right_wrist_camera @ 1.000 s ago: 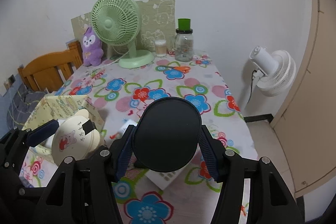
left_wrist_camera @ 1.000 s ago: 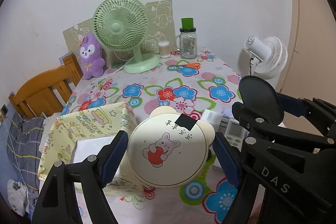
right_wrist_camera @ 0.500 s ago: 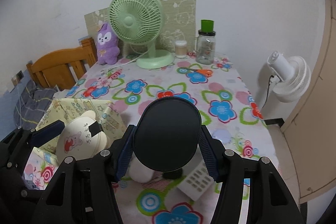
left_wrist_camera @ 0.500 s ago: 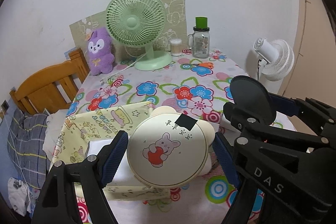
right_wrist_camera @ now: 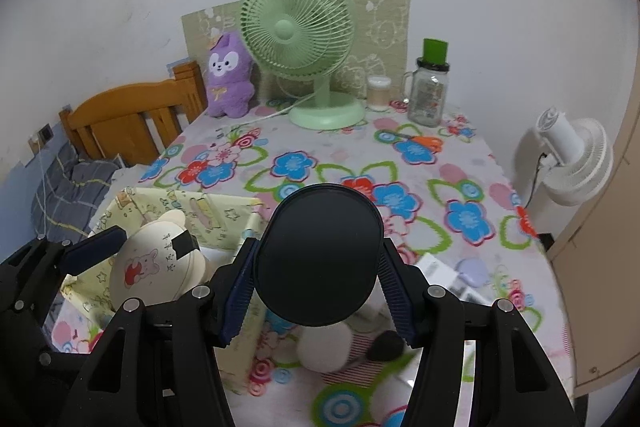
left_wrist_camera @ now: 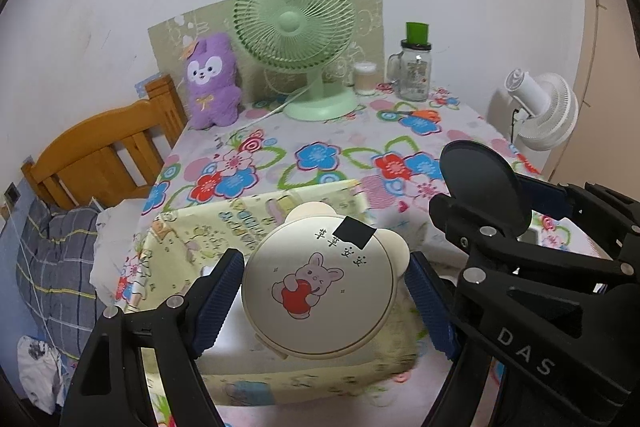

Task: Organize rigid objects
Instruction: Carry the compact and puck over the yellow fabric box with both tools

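Observation:
My left gripper (left_wrist_camera: 324,261) is shut on a cream round case (left_wrist_camera: 320,291) with small bear ears and a rabbit picture on its lid. It hangs over the open yellow fabric box (left_wrist_camera: 240,223) at the table's near left. My right gripper (right_wrist_camera: 318,247) is shut on a dark oval disc (right_wrist_camera: 318,255), held upright just right of the box (right_wrist_camera: 208,211). In the right wrist view the left gripper's blue finger (right_wrist_camera: 96,247) and the cream case (right_wrist_camera: 152,271) show over the box. The dark disc (left_wrist_camera: 484,183) also shows at the right of the left wrist view.
A flowered cloth (right_wrist_camera: 400,163) covers the table. At the back stand a green fan (right_wrist_camera: 298,27), a purple plush (right_wrist_camera: 228,75), a small cup (right_wrist_camera: 378,93) and a glass jar (right_wrist_camera: 428,99). White items (right_wrist_camera: 436,269) and a white ball (right_wrist_camera: 324,347) lie near the right gripper. A wooden chair (left_wrist_camera: 100,155) stands left, a white fan (right_wrist_camera: 572,155) right.
Both grippers have moved left across the table with their loads. The yellow box now lies under the left gripper, and the white items have slid to the right of the views.

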A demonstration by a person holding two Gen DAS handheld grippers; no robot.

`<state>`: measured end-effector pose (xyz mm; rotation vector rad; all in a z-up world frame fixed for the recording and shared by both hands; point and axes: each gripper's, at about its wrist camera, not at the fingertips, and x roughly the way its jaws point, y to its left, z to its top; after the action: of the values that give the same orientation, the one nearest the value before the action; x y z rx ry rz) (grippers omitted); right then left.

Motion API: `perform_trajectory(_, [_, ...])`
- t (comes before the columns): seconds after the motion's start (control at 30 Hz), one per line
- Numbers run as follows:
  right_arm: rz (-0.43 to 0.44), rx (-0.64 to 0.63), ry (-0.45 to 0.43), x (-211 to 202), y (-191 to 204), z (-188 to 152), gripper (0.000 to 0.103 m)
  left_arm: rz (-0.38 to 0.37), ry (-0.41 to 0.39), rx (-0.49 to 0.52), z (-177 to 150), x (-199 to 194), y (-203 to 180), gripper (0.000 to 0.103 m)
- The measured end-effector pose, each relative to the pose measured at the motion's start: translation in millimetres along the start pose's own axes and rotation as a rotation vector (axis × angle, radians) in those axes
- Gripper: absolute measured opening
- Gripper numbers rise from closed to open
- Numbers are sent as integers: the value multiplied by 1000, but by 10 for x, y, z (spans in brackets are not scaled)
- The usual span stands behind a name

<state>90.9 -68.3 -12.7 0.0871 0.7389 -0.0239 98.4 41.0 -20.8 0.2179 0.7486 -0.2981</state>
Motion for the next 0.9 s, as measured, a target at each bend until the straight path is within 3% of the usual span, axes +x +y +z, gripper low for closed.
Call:
perform_trajectory(0.3, [29, -27, 17, 262, 315, 44, 61, 8, 13, -17, -57, 173, 308, 83])
perform_trajectory(0.63, [106, -41, 83, 569, 612, 36, 61, -25, 104, -70, -145, 482, 616, 83])
perform_trajectory(0.73, [61, -77, 72, 607, 697, 10, 61, -23, 147, -83, -203, 606, 660, 83])
perform_trajectory(0.9, [56, -73, 68, 607, 698, 2, 61, 13, 143, -65, -238, 622, 592, 84])
